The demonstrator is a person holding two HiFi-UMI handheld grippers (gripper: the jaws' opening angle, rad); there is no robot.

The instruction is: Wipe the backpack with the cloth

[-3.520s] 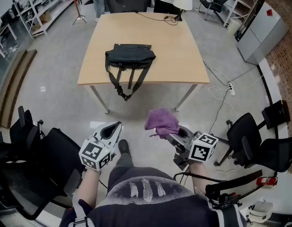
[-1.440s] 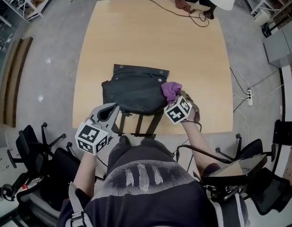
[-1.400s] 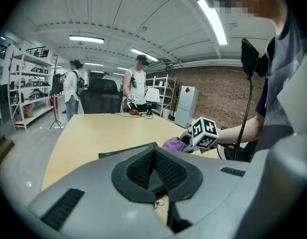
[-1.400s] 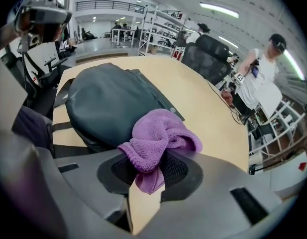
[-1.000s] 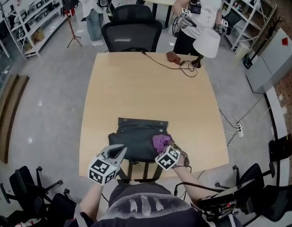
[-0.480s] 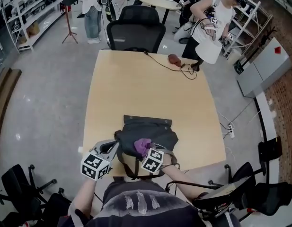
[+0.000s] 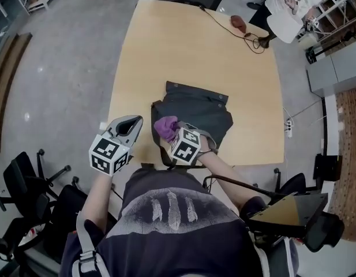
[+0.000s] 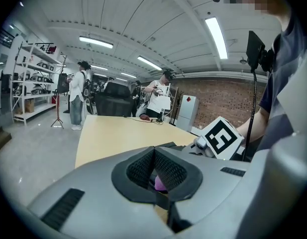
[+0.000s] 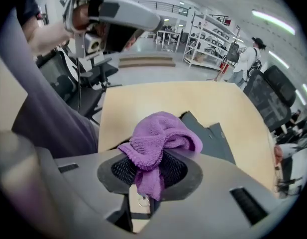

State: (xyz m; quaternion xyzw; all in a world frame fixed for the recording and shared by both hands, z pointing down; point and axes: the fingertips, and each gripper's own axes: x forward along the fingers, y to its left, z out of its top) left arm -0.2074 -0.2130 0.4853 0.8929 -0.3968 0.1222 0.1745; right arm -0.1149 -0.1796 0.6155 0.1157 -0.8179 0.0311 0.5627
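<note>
A dark backpack lies flat near the front edge of a pale wooden counter, within easy reach for wiping. The right claw pinches a bunched purple cloth at the backpack's near-left corner, likely to begin a stroke. The left claw, pressed together and empty, hovers alongside. A grey floor and black office chairs surround the counter.
</note>
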